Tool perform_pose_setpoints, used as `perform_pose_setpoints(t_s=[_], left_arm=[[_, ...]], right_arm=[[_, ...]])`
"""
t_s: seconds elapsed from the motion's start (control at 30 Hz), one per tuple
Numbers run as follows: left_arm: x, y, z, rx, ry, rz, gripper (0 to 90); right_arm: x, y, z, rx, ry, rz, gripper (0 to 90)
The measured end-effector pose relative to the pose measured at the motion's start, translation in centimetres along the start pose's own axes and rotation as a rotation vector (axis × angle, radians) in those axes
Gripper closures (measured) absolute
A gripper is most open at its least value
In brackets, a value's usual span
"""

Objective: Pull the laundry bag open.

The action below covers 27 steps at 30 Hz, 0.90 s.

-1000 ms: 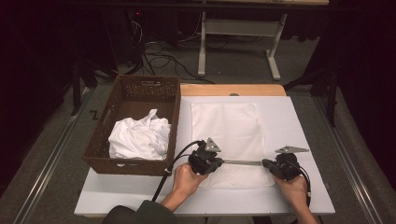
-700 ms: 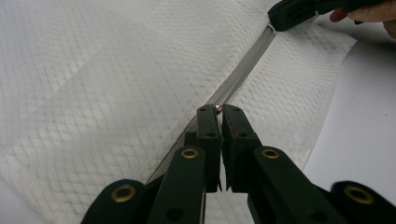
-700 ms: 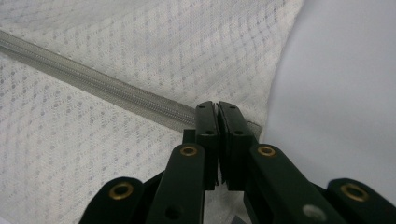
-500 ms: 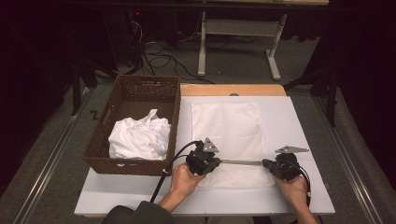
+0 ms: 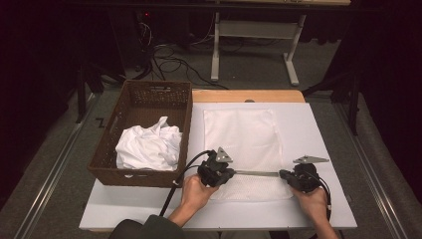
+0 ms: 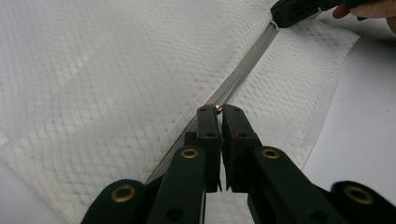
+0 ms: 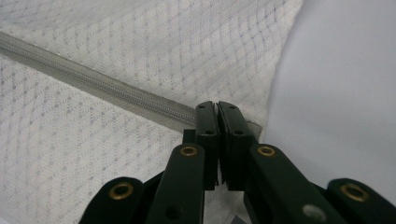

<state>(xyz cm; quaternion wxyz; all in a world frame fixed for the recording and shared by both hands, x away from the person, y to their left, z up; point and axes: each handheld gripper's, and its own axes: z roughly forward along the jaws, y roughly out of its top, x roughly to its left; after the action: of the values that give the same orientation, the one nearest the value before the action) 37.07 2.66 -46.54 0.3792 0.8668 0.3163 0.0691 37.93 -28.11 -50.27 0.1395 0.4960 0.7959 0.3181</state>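
Flat on the white table (image 5: 323, 129), a white mesh bag (image 5: 244, 137), its grey zipper (image 5: 256, 173) running near the front edge. Left gripper (image 6: 218, 110) pinched shut on the small metal zipper pull (image 6: 218, 108); right gripper (image 7: 217, 108) clamped tight on the zipper's far end at the bag's edge. To the left, touching the table, a brown wicker basket (image 5: 149, 97) holding crumpled white cloth (image 5: 148, 147). Nothing between grippers and bag.

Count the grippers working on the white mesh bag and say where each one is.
2. The left gripper is shut on the zipper pull at the mesh bag's left; the right gripper is shut on the zipper's right end.
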Motion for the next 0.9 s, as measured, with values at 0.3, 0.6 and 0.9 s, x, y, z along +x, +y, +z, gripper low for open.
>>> perform_pose_setpoints(t_s=[0.3, 0.6, 0.9], left_arm=[[0.0, -0.1, -0.1, 0.000, -0.005, -0.006, 86.1], [0.6, -0.8, -0.9, -0.002, 0.010, -0.020, 86.1], [0.6, -1.3, -1.6, 0.001, 0.044, -0.006, 86.1]], right_arm=[[0.0, 0.0, 0.0, 0.000, -0.001, -0.001, 88.0], [0.0, 0.0, 0.0, 0.002, -0.001, -0.002, 88.1], [0.1, 0.0, 0.0, 0.002, -0.004, 0.001, 88.1]])
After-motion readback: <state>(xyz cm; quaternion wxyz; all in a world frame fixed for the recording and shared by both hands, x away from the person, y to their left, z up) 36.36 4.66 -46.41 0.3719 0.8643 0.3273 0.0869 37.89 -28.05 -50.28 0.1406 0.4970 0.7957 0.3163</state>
